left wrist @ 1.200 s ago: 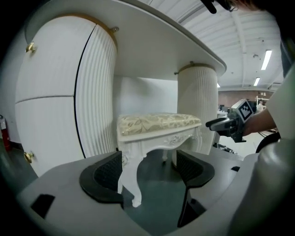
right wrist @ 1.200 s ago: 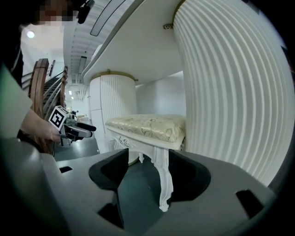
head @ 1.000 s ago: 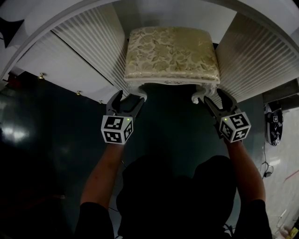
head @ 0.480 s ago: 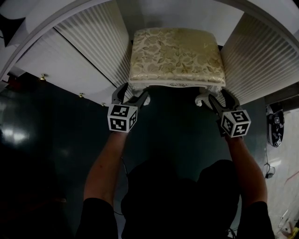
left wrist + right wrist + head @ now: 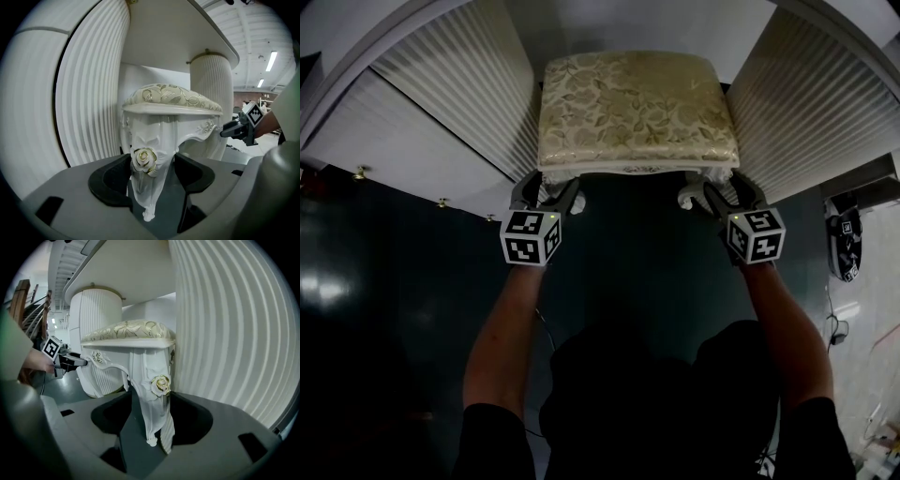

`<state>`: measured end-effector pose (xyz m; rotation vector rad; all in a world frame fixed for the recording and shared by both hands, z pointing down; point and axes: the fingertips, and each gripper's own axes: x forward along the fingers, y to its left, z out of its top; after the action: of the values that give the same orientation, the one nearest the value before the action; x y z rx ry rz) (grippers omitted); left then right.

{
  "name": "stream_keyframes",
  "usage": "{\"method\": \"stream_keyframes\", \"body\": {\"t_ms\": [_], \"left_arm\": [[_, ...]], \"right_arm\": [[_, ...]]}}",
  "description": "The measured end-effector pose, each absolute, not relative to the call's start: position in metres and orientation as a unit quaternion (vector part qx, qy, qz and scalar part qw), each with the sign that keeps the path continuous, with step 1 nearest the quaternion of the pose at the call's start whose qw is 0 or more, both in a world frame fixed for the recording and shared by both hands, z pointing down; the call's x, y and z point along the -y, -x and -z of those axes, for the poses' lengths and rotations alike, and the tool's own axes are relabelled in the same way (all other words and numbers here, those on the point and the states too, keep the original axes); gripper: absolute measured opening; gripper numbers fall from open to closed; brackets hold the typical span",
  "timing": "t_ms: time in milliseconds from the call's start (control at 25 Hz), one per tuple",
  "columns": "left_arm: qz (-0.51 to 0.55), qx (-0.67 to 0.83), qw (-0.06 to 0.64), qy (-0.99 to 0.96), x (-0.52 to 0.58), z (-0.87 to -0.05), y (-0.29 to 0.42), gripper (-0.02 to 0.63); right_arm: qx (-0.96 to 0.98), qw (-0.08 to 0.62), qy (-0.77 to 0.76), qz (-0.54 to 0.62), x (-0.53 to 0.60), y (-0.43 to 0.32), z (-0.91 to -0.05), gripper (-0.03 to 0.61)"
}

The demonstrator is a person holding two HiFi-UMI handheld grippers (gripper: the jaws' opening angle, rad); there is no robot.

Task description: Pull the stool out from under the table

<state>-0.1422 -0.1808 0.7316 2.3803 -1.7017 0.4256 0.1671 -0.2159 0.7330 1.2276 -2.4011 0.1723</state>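
L gripper (image 5: 548, 188), R gripper (image 5: 727, 191) spread astride near legs (image 5: 149, 187), white carved floral-cushion stool (image 5: 637, 108). Risk: loose hold, uneven pull scrapes ribbed white table (image 5: 811, 98).

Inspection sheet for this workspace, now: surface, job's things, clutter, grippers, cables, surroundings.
Surface: dark glossy floor.
Job's things: stool, patterned cushion and white carved legs, standing between the ribbed pedestals of the table.
Clutter: dark device with a square marker, on the floor at right.
Grippers: left gripper open, jaws astride the stool's near-left leg; right gripper open, jaws astride the near-right leg.
Cables: thin cable on the floor at right.
Surroundings: hall with ceiling strip lights; wooden railing.
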Motion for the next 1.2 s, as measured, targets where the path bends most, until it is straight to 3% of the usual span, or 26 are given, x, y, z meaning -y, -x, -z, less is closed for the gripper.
{"method": "stream_keyframes", "body": {"t_ms": [240, 320, 1200], "left_arm": [[-0.148, 0.570, 0.109, -0.800, 0.180, -0.733, 0.140, 0.298], [-0.151, 0.570, 0.111, -0.800, 0.179, -0.731, 0.141, 0.296], [-0.156, 0.536, 0.157, -0.815, 0.173, -0.722, 0.144, 0.295]], "right_arm": [[0.860, 0.237, -0.449, -0.046, 0.221, -0.167, -0.742, 0.233], [0.861, 0.242, -0.444, -0.051, 0.221, -0.170, -0.741, 0.196], [0.887, 0.255, -0.348, -0.164, 0.204, -0.172, -0.732, 0.193]]}}
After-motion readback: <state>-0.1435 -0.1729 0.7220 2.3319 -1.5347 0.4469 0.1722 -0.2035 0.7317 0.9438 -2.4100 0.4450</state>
